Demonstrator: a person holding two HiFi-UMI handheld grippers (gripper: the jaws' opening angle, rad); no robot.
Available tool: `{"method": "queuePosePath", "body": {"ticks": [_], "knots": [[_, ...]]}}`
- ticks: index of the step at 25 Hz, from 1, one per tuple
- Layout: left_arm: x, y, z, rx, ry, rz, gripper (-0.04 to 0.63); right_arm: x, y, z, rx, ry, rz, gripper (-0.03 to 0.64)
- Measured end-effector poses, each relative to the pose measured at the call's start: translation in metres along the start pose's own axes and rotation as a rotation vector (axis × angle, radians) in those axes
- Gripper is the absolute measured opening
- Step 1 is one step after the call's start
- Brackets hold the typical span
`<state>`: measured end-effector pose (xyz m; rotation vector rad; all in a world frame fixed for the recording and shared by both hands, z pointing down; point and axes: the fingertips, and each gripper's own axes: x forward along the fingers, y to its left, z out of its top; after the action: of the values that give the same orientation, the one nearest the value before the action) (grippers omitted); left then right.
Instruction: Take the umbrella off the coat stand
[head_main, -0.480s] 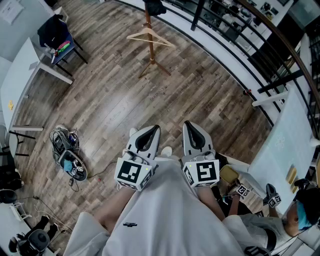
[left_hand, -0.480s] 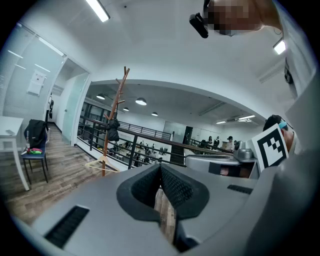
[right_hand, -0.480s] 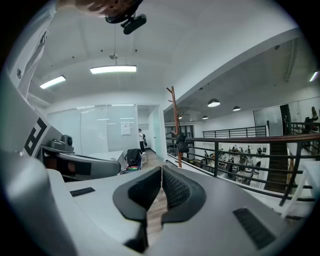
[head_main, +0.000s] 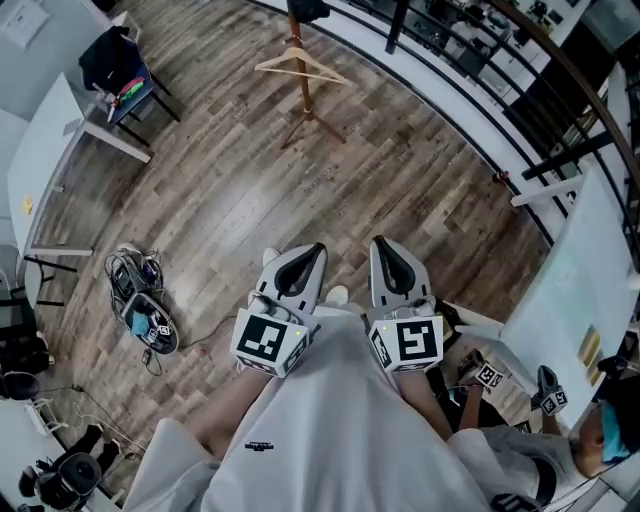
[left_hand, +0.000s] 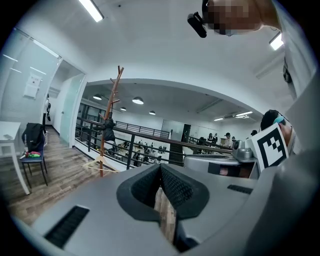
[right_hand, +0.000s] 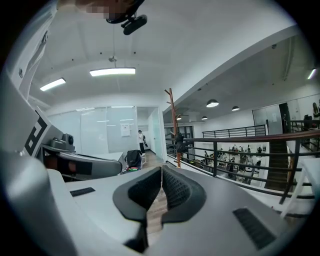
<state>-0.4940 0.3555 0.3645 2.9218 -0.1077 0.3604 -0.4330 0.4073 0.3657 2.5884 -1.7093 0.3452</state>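
Left tool (head_main: 312, 253) and right tool (head_main: 384, 250) are both closed, pads meeting, nothing between them. They're held side by side at lower centre of the head view, tight to the body. That reads as a carry posture, with no reach started. Coat stand (head_main: 304, 98) is at top centre, well apart across the floor (head_main: 250, 190). The dark bundle at its top, likely the umbrella (head_main: 308, 10), hangs untouched above a wooden hanger (head_main: 300, 68). Versus half a second ago: stand a touch higher in frame, tools a touch right, both closed as before.
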Motion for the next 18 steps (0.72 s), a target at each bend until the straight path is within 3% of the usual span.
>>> {"method": "queuePosePath", "body": {"ticks": [9,18], "knots": [[0.004,-0.009,-0.012,-0.016,0.041,-0.021,0.02,-0.014,-0.021,-0.005,0.049,-0.02,-0.053,0.035],[0.066,0.008,-0.006,-0.057,0.043,-0.043,0.02,0.025,-0.062,-0.01,0.057,0.019,-0.067,0.035]]}}
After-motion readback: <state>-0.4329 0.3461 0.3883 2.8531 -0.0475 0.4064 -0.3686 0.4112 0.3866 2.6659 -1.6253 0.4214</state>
